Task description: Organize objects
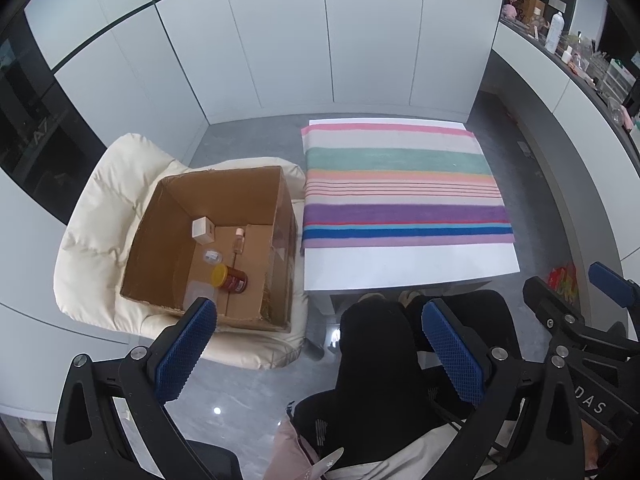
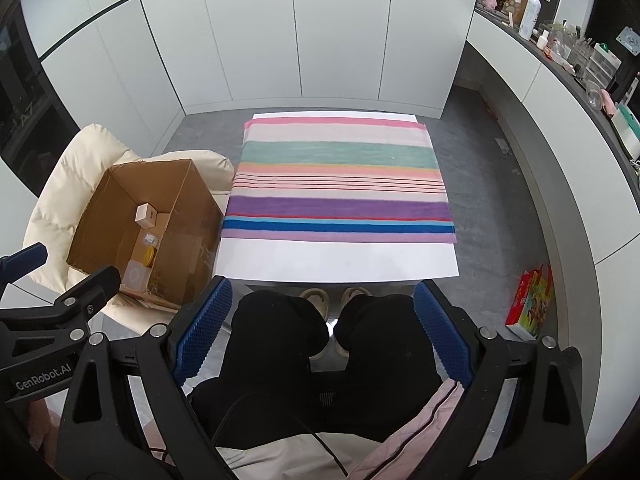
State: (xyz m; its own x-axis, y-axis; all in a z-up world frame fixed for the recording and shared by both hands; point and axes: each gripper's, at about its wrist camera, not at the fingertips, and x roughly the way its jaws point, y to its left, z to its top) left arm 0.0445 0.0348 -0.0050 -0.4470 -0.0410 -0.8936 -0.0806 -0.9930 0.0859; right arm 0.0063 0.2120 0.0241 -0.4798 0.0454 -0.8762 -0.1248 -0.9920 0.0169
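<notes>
An open cardboard box stands on a cream cushioned chair, left of a white table. Inside lie a jar with a yellow lid, a small white cube box, a small clear bottle and a small clear container. The box also shows in the right wrist view. A striped cloth covers the table, also in the right wrist view. My left gripper is open and empty, held high above the person's lap. My right gripper is open and empty, to the right of it.
The person's black-trousered legs are under the table's near edge. A colourful carton stands on the grey floor at the right. A cluttered dark counter runs along the right wall. White cabinet doors line the back.
</notes>
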